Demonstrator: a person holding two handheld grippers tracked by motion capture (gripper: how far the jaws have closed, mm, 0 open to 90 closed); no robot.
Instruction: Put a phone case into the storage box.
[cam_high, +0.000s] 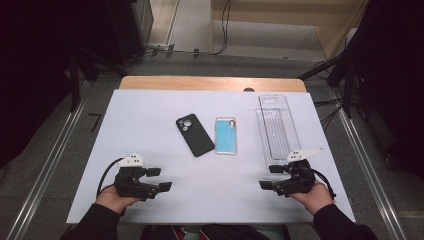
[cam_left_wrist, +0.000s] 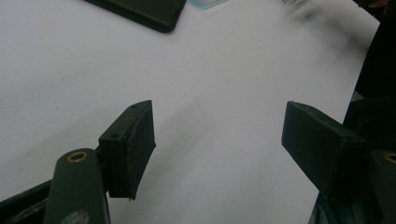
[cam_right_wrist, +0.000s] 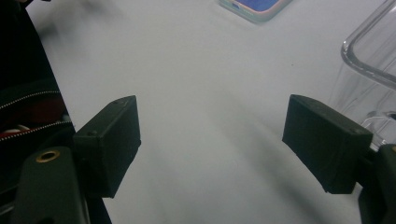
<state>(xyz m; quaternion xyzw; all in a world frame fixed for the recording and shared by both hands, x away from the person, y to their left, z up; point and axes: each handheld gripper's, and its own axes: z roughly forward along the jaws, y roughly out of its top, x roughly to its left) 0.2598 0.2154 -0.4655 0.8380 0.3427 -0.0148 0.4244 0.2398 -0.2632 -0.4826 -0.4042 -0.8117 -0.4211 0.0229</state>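
We hold our left gripper (cam_high: 161, 179) and our right gripper (cam_high: 268, 177) low over the near part of the white table (cam_high: 150, 110), and both have their jaws wide apart with nothing between them. The things to work with lie farther out, well apart from both tools. In the middle lies a flat black phone case with round camera holes (cam_high: 194, 134), and just beside it, not touching, a light blue phone case with a clear rim (cam_high: 225, 135). To the right sits a long clear plastic tray (cam_high: 277, 127), its near end close to our right gripper. We think both cases are light and a bit bendy, so they should lift easily but may flop if we take them by one corner. They lie flat on the table, so there is little edge to grab; we would pinch a long side near the middle, or slide a case to the table edge first. The black one looks dull and rubbery, so it should not slip much. The blue one looks smoother and may slide out of our pads. The tray looks hard and slick, and it may crack if squeezed hard, so we would hold its thin wall gently.
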